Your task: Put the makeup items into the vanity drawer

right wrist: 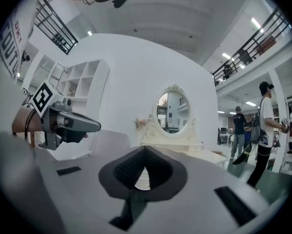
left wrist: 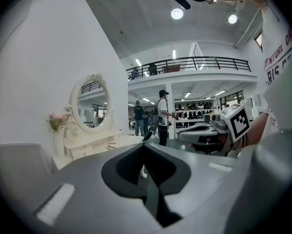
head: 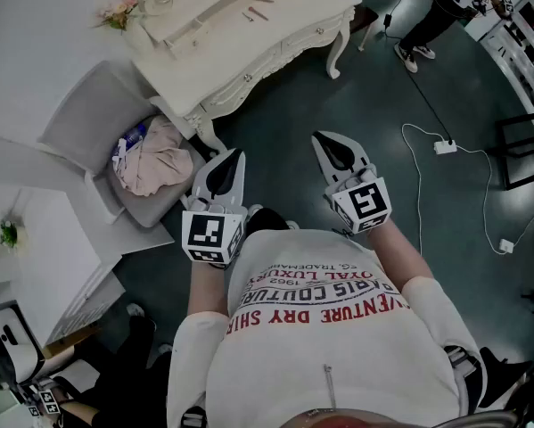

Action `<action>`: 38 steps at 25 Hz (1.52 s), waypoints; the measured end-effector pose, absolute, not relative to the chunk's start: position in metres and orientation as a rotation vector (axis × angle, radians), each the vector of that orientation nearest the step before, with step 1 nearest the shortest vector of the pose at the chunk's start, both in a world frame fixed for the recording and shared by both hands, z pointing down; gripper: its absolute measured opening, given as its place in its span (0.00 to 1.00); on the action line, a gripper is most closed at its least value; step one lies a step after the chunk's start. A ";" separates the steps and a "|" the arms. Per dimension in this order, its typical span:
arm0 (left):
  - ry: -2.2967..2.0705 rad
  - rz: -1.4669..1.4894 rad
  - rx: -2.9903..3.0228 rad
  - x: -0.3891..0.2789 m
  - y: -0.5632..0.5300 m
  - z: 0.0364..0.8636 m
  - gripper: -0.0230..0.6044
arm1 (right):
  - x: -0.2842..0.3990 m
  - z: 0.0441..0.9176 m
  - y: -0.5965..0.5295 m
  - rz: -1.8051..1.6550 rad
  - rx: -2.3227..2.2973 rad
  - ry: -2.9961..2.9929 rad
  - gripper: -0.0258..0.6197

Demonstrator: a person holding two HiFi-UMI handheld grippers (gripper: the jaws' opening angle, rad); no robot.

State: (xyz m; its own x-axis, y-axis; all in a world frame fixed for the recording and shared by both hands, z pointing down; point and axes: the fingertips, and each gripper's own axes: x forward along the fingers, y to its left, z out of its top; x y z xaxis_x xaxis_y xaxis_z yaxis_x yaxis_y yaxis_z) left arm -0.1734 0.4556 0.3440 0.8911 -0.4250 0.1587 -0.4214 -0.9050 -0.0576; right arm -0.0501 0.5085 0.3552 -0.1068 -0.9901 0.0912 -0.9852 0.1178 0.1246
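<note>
I have the left gripper (head: 235,155) and the right gripper (head: 325,137) side by side in front of my chest, both pointing roughly level over the dark floor (head: 338,96) and well short of the vanity (head: 249,56). In each gripper view the fingers meet at the tips with nothing between them, so both are fully closed and empty. The makeup items (head: 258,11) lie on the vanity's pale worktop (head: 307,3), in front of the oval mirror (right wrist: 168,112); from here they read as a few thin, reddish-brown sticks, too small to tell pencils from tubes. I judge them light and stiff, with smooth round barrels that will roll or squirt out of a careless pinch. I would take each one across the middle of its barrel, fingers square to its length, and close gently. The drawer (head: 249,74) in the vanity's front looks closed as far as I can tell, so it likely needs pulling by its small knob first. I can read no brand or label on the sticks. The only legible print is on my shirt (head: 338,328), upside down in the head view: "VENTURE DRY", part of "COUTUR", and "1962". The cubes on the grippers carry black-and-white square markers, not words.
</note>
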 end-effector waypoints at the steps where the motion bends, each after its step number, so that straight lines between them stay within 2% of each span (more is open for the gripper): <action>1: 0.681 -0.263 -3.031 -0.173 0.455 0.344 0.05 | -0.050 0.355 0.508 -0.047 1.988 -2.233 0.05; 22: 0.681 -0.321 -3.043 -0.147 0.434 0.351 0.05 | -0.024 0.372 0.482 0.080 1.968 -2.275 0.06; 23: 0.679 -0.331 -3.045 -0.146 0.432 0.352 0.05 | -0.022 0.375 0.480 0.098 1.968 -2.274 0.07; 25: 0.679 -0.349 -3.048 -0.143 0.428 0.355 0.05 | -0.017 0.380 0.473 0.135 1.967 -2.278 0.21; 26: 0.681 -0.355 -3.050 -0.141 0.424 0.356 0.05 | -0.014 0.382 0.470 0.151 1.967 -2.277 0.25; 38: 0.745 -0.404 -3.098 -0.122 0.323 0.380 0.05 | 0.021 0.407 0.369 0.269 1.914 -2.225 0.28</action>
